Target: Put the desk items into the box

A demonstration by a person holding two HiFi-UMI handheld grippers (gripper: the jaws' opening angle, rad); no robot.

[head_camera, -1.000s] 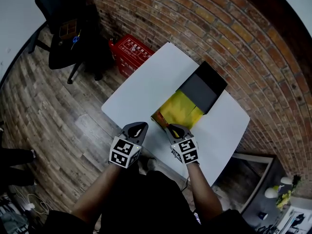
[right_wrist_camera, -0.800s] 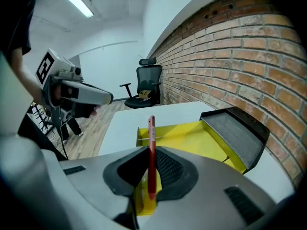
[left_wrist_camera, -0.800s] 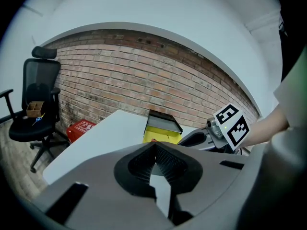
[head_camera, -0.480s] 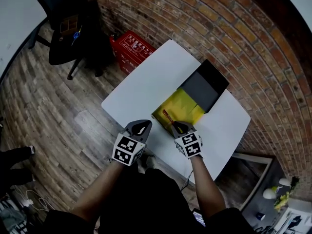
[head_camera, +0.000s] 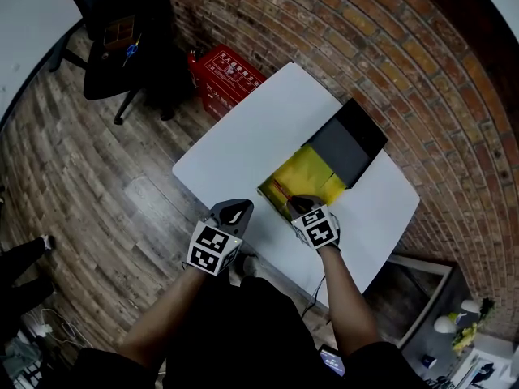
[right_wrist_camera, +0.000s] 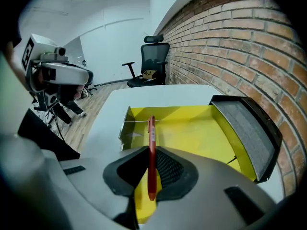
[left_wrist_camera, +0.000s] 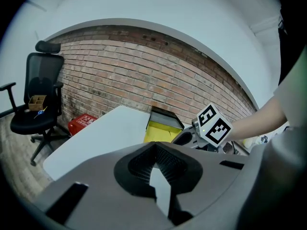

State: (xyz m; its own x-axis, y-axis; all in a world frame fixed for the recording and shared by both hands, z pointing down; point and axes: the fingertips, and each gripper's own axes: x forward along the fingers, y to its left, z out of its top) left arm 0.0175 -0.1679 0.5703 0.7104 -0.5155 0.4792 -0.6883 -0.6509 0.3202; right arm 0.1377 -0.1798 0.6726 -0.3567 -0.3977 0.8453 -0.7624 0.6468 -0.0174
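A yellow box [head_camera: 306, 177] with its black lid [head_camera: 349, 146] folded back stands open on the white table [head_camera: 243, 148], against the brick wall. My right gripper [head_camera: 302, 205] is at the box's near rim, shut on a red pen [right_wrist_camera: 151, 128]. The pen [head_camera: 280, 191] points out over the yellow interior [right_wrist_camera: 192, 133]. In the right gripper view the box looks empty and the lid [right_wrist_camera: 244, 126] lies to the right. My left gripper [head_camera: 233, 211] hovers at the table's near edge, left of the box, jaws together with nothing between them [left_wrist_camera: 154, 150].
A black office chair [head_camera: 122, 31] and a red crate [head_camera: 229, 75] stand on the wooden floor to the table's left. The brick wall [head_camera: 389, 47] runs behind the table. Bare white tabletop [left_wrist_camera: 100, 135] stretches left of the box.
My right gripper has carried the red pen forward, from the table's near edge to over the box's near rim. The left gripper has hardly moved.
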